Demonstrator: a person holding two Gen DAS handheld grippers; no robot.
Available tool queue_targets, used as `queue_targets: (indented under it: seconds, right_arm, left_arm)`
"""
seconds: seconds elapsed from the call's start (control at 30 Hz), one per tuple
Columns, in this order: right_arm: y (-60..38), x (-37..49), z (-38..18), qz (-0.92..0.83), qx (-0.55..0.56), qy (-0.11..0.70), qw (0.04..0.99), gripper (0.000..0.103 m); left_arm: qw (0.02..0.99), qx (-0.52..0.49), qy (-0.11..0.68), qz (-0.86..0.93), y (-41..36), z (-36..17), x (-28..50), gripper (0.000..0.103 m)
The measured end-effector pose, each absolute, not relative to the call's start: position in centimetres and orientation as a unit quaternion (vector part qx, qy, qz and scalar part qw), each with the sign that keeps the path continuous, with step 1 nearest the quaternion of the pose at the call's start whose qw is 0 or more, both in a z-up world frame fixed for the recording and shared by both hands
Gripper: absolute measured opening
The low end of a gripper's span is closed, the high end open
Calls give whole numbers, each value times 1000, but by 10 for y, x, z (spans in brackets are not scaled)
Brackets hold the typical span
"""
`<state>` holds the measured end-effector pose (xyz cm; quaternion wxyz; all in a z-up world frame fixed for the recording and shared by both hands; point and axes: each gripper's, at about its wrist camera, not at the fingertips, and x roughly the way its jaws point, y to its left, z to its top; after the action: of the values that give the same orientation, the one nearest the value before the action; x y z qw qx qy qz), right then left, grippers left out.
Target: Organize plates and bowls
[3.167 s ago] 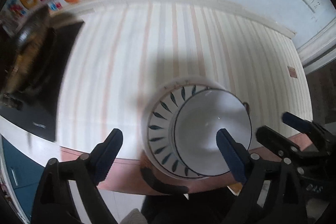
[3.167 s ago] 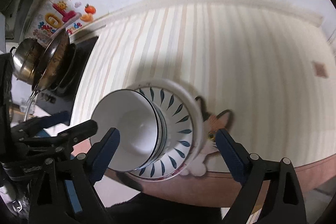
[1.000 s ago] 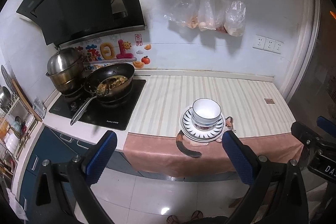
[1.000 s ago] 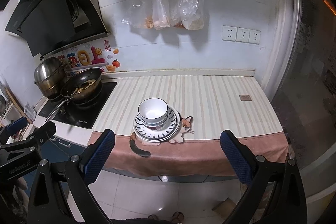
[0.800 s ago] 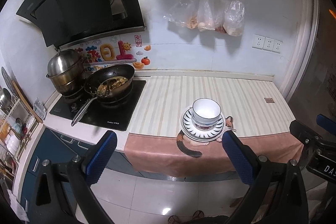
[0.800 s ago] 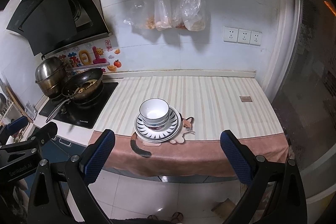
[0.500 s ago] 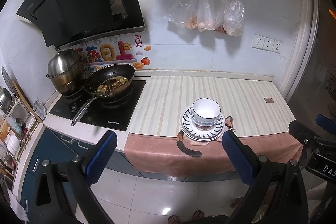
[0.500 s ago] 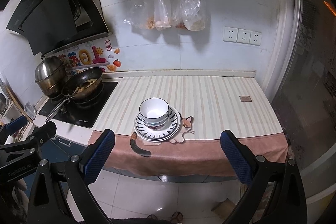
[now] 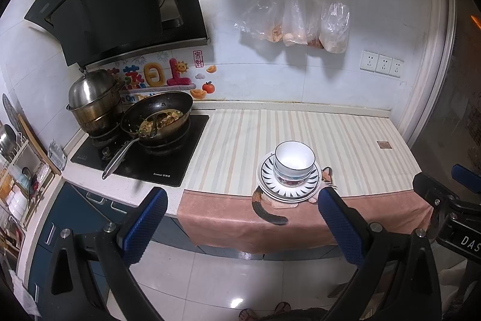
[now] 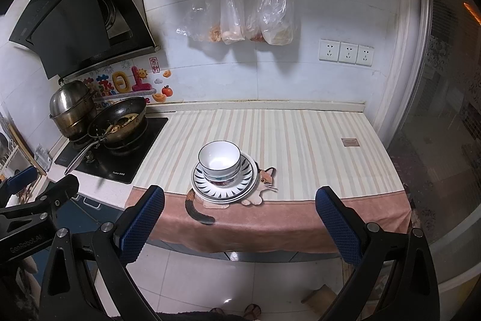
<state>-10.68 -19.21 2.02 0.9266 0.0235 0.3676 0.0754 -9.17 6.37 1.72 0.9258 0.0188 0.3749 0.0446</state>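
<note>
The left gripper (image 9: 240, 226) is gaping wide with nothing between its blue pads, sitting at the bottom of its frame over the floor tiles, well back from the worktop (image 9: 345, 137). The right gripper (image 10: 239, 226) is likewise spreading wide and carrying nothing, low in its frame. Beyond them, at frame centre, the white bowls (image 10: 220, 160) are sitting nested on the stacked plates (image 10: 225, 187) near the worktop's front edge, resting on a cat-shaped mat (image 10: 264, 181). A pan (image 9: 157, 118) is standing on the stove at left.
</note>
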Motion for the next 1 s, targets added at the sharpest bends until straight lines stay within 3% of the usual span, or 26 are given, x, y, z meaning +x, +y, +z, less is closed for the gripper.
queue_targets:
  seconds: [1.0]
  right_arm:
    - [-194,-112,22,74,24,367,927,103]
  left_arm:
    - [926,11,373,51,54,22,-106,103]
